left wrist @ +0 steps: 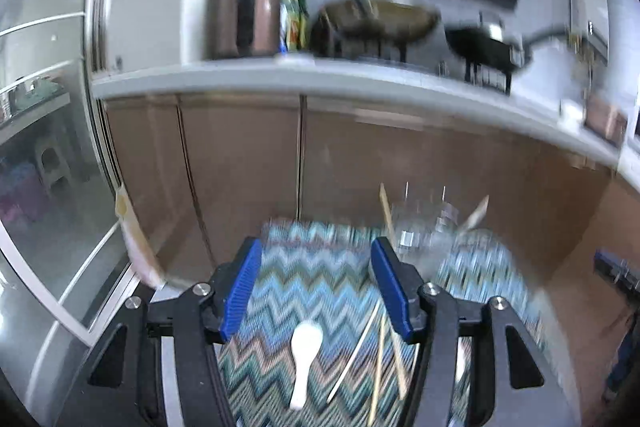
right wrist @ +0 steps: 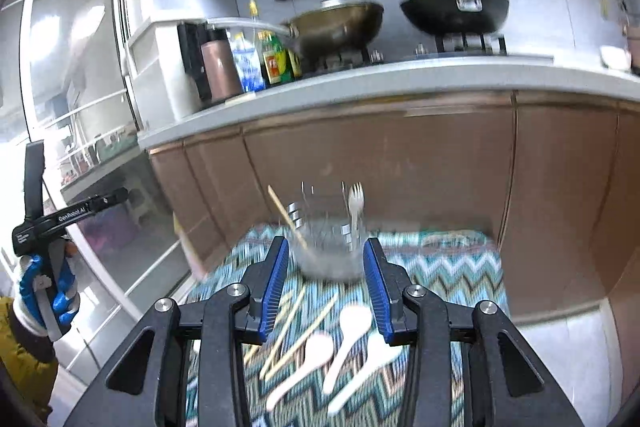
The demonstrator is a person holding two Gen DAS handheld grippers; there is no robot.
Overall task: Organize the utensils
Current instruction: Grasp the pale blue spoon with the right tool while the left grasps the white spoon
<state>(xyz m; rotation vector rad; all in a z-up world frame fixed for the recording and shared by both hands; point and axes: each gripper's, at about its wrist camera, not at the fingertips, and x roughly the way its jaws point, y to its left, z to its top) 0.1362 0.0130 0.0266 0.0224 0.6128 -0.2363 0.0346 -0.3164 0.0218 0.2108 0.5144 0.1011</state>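
Note:
A zigzag-patterned mat (left wrist: 320,287) (right wrist: 440,267) lies on a low surface. In the left wrist view a white spoon (left wrist: 304,355) and several chopsticks (left wrist: 380,355) lie on it. My left gripper (left wrist: 316,291) is open and empty above them. A clear utensil holder (left wrist: 424,235) (right wrist: 326,247) stands at the mat's far side with a chopstick and a fork (right wrist: 355,205) in it. In the right wrist view three white spoons (right wrist: 344,343) and several chopsticks (right wrist: 296,331) lie on the mat. My right gripper (right wrist: 326,287) is open and empty above them.
Brown cabinet doors (right wrist: 380,163) rise behind the mat under a white counter (right wrist: 360,79) with woks (right wrist: 336,23), bottles and a stove. A glass sliding door (left wrist: 48,187) stands at the left. My left hand-held gripper shows at the right wrist view's left edge (right wrist: 44,227).

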